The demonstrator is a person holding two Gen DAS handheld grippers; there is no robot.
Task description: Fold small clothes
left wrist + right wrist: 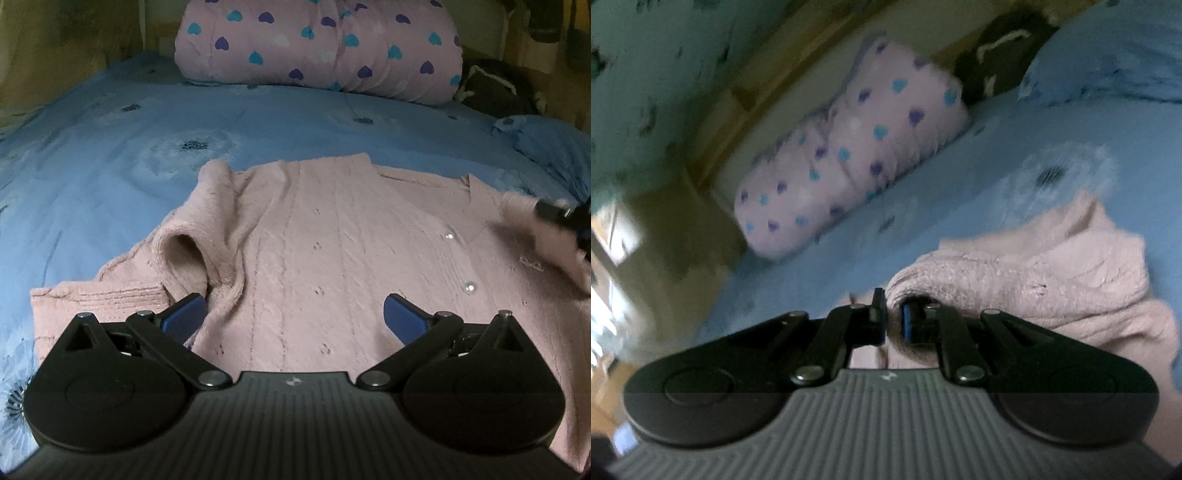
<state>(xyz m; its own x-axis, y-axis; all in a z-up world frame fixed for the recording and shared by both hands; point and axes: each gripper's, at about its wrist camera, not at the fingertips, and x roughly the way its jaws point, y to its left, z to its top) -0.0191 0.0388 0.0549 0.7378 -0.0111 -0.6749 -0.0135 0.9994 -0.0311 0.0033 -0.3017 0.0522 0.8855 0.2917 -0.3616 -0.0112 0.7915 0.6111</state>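
A pink knitted cardigan [332, 236] with pearl buttons lies spread on the blue bedsheet [110, 147]. Its left sleeve is folded in over the body, cuff [184, 254] facing me. My left gripper [293, 314] hovers open over the cardigan's near hem, nothing between its blue pads. My right gripper [892, 314] is shut on the cuff of the other pink sleeve [1015, 273], lifted off the bed; the view is tilted and blurred. In the left wrist view that gripper [561, 214] shows blurred at the right edge with pink knit bunched on it.
A pink pillow with heart prints [317, 48] lies at the head of the bed. A dark soft item [498, 88] and a bunched blue cover [546, 147] sit at the far right. A wooden frame and wall [701, 110] run behind the bed.
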